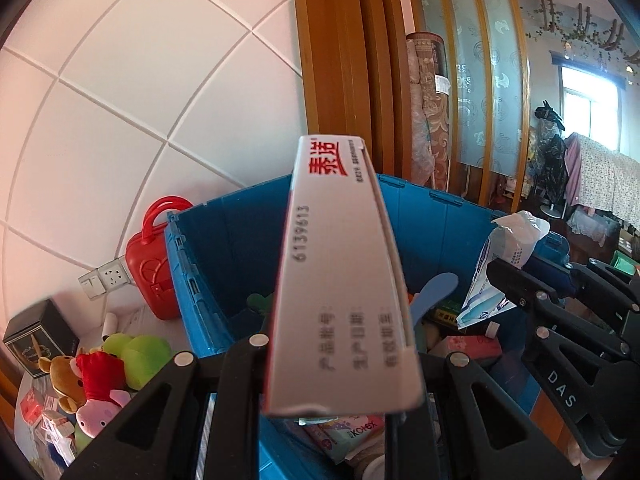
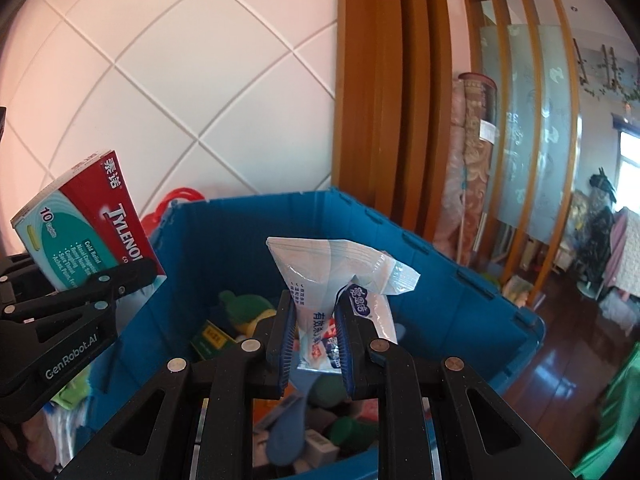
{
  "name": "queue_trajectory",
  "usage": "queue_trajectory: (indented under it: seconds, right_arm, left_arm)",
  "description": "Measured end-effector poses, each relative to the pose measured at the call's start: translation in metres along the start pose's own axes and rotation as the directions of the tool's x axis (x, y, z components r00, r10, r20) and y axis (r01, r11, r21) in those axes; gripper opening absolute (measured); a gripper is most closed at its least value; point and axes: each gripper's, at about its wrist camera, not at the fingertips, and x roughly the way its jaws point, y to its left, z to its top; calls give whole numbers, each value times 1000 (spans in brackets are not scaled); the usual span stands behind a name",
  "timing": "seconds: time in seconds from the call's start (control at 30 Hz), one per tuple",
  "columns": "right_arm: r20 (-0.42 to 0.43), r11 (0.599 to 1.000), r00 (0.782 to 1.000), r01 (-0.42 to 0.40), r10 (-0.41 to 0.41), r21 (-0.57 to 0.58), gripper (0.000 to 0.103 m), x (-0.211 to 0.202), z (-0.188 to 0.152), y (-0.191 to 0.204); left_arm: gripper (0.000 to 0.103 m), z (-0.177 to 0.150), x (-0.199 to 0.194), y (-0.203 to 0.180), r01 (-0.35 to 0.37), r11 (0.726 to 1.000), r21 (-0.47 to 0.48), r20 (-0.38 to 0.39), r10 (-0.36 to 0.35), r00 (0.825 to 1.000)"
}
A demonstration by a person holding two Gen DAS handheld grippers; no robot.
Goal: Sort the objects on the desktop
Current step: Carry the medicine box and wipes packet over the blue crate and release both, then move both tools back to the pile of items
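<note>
A medicine box (image 1: 340,264) is gripped tight by the left gripper (image 1: 340,368). A wipes packet (image 2: 332,280) is pinched by the right gripper (image 2: 316,344). Both are held over the blue bin (image 2: 440,280).

Both views look forward and somewhat down along their own fingers, over the open blue bin (image 1: 208,248) toward the tiled wall (image 1: 132,92). The left wrist view sits very close behind its box (image 1: 344,280), which fills the middle of the picture, with the right gripper (image 1: 516,292) at its right edge; the right wrist view is just as near its white packet (image 2: 340,276) and has the left gripper (image 2: 132,280) at its left edge. They share the bin (image 2: 224,240), the wall (image 2: 180,80), the wooden frame (image 1: 332,52) and the red case (image 1: 154,264).
</note>
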Motion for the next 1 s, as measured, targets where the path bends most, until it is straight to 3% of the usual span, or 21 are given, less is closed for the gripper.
queue_trajectory:
  seconds: [0.27,0.3,0.33,0.37,0.4,0.43,0.53,0.77,1.0]
  right_arm:
    - [-47,1000,999,20,-21,-17,21,21,-5,-12]
    - [-52,1000,998,26,-27,-13,30,23,-5,-14]
    - [-53,999,998,39,-39,-5,49,24,-4,-15]
    - [-53,999,997,49,-49,0,61,25,-5,-16]
    - [-47,998,997,58,-57,2,82,25,-4,-16]
    - [-37,997,997,72,-72,3,88,23,-4,-17]
    - [-29,996,996,90,-90,0,103,20,-5,-17]
    - [-23,998,998,58,-58,16,103,11,-2,-3]
    - [21,999,999,-41,42,-20,103,-10,3,51]
  left_arm:
    - [22,2,16,-2,-1,1000,3,-42,1,999]
    - [34,0,16,1,-5,1000,1,-50,5,999]
    - [56,-1,17,3,-8,1000,-2,-54,8,998]
    - [70,-3,16,6,-16,1000,-6,-53,16,998]
    - [74,-5,14,9,-39,999,-10,-40,38,998]
    - [80,-6,11,13,-44,999,-15,-32,43,999]
    - [84,-10,5,28,-43,998,-48,-30,42,999]
    - [89,-30,-19,68,-118,987,-105,-31,116,993]
    - [89,-69,-55,133,-247,950,-193,-63,239,969]
